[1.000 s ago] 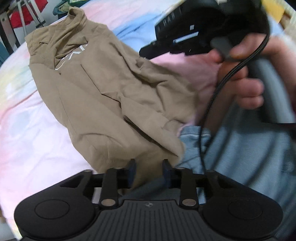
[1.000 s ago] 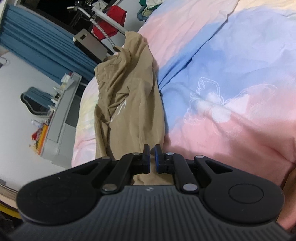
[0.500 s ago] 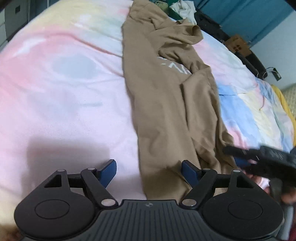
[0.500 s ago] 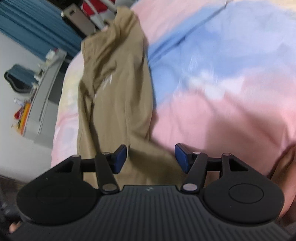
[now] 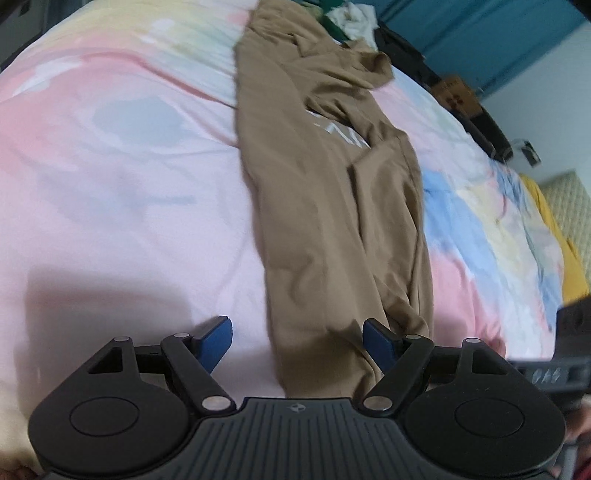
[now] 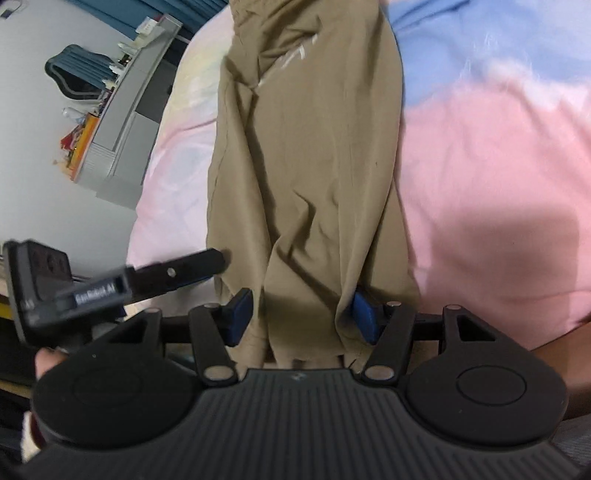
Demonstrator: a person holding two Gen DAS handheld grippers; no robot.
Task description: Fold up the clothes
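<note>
A tan shirt [image 5: 325, 206] with white lettering lies stretched lengthwise on the pastel bedspread [image 5: 122, 192], folded into a long narrow strip. My left gripper [image 5: 297, 338] is open at its near end, its blue pads either side of the hem. In the right wrist view the same shirt [image 6: 310, 166] runs away from me. My right gripper [image 6: 301, 317] is open, its pads straddling the near end of the cloth. The left gripper [image 6: 177, 271] shows at the left of the right wrist view.
A pile of other clothes [image 5: 347, 18] lies at the far end of the bed. A grey shelf unit [image 6: 125, 110] with books stands beside the bed. A cardboard box [image 5: 456, 94] and dark items sit along the far right edge.
Both grippers were shut on the shirt's near end one second ago and have opened. The shirt now lies flat and straight on the bed. Both grippers have settled low at its near end.
</note>
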